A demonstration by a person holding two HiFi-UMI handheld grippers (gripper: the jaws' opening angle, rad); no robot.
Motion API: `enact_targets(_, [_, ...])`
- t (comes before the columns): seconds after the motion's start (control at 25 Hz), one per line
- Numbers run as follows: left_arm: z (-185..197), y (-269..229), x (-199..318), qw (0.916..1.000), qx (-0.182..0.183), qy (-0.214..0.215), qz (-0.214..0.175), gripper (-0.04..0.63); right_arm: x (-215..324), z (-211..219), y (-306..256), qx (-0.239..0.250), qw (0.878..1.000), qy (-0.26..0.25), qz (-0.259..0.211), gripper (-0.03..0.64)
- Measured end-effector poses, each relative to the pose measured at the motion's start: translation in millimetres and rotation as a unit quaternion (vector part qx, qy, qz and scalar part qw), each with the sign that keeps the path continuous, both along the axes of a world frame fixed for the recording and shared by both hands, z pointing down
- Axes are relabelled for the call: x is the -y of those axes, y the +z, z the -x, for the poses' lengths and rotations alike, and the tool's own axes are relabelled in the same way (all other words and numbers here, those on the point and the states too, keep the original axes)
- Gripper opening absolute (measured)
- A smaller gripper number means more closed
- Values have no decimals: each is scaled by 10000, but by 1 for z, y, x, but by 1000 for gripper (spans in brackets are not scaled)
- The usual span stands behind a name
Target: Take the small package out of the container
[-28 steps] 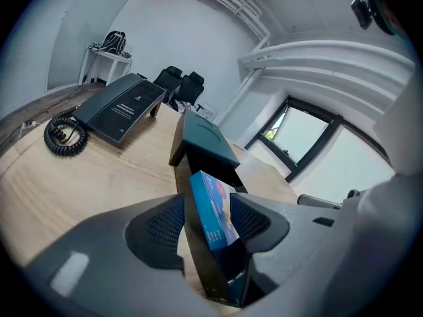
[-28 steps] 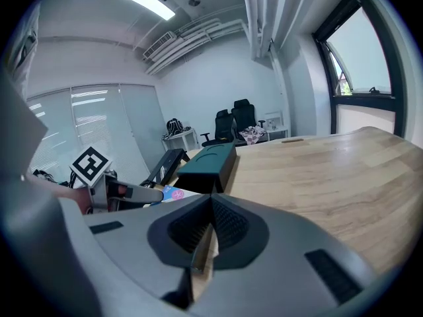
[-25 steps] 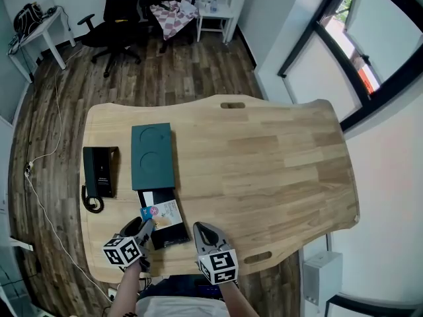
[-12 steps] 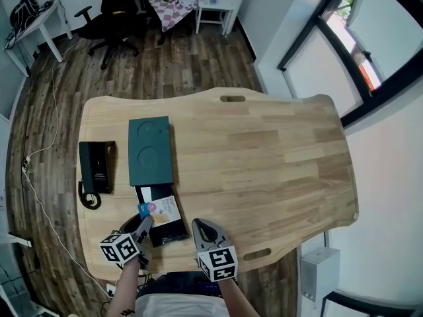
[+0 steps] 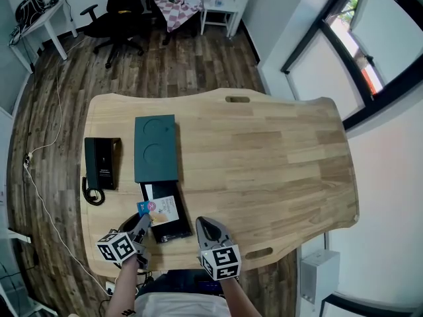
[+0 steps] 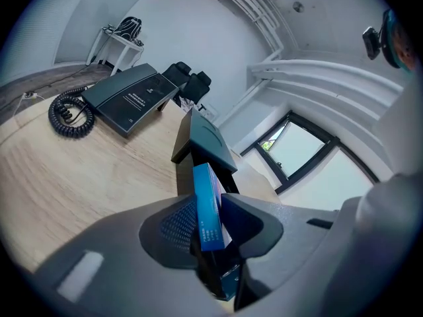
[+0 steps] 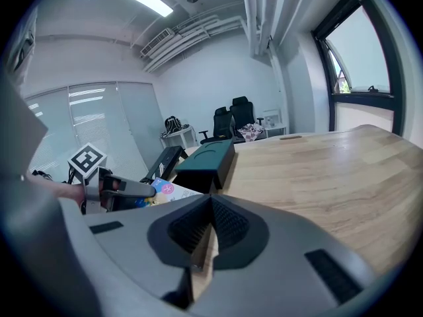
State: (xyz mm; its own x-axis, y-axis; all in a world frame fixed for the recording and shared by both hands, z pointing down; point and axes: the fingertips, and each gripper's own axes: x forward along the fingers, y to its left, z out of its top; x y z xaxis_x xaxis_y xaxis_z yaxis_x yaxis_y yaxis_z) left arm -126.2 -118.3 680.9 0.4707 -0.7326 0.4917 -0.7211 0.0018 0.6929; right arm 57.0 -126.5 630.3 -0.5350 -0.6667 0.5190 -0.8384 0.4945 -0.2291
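In the head view, at the lower left of the frame, the small package [image 5: 161, 209] lies in the open black container [image 5: 173, 231] on the bench [image 5: 264, 150], with its left edge at the tips of the left hand-held gripper [image 5: 141, 224]. The left gripper view shows those jaws, which have just been closing, clamped on the package's blue edge. In the right gripper view the right hand-held gripper [image 7: 210, 207] is clenched with nothing in it.
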Motion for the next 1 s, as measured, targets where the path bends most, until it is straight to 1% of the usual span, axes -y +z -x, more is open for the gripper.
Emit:
enact_targets(0.12, [4,-5,-2,10000,-14,-27,-49,110,-4,6,-6,34,10000,-8,-89,5])
enact_targets(0.24, [6,-10,-2,9999,64,24,-121,108,-8,10,-7,60,9999,-37,-97,5])
enact_targets(0.32, [6,-15,0,9998,41,42,-192,106,-6,11,-9,60,9999,-37,-118,5])
enact_targets(0.72, [7,-48,12,9987,-252,48,-435,103,7,15,-40,70,9992,28,-393,5])
enact_targets(0.92, [5,-66,15,9970,-514,42,-586,103,7,17,-60,142,9981,46,-599,5])
enact_targets(1.0, [6,-71,15,9965,-544,42,-639,101,8,19,-64,149,9977,56,-655,5])
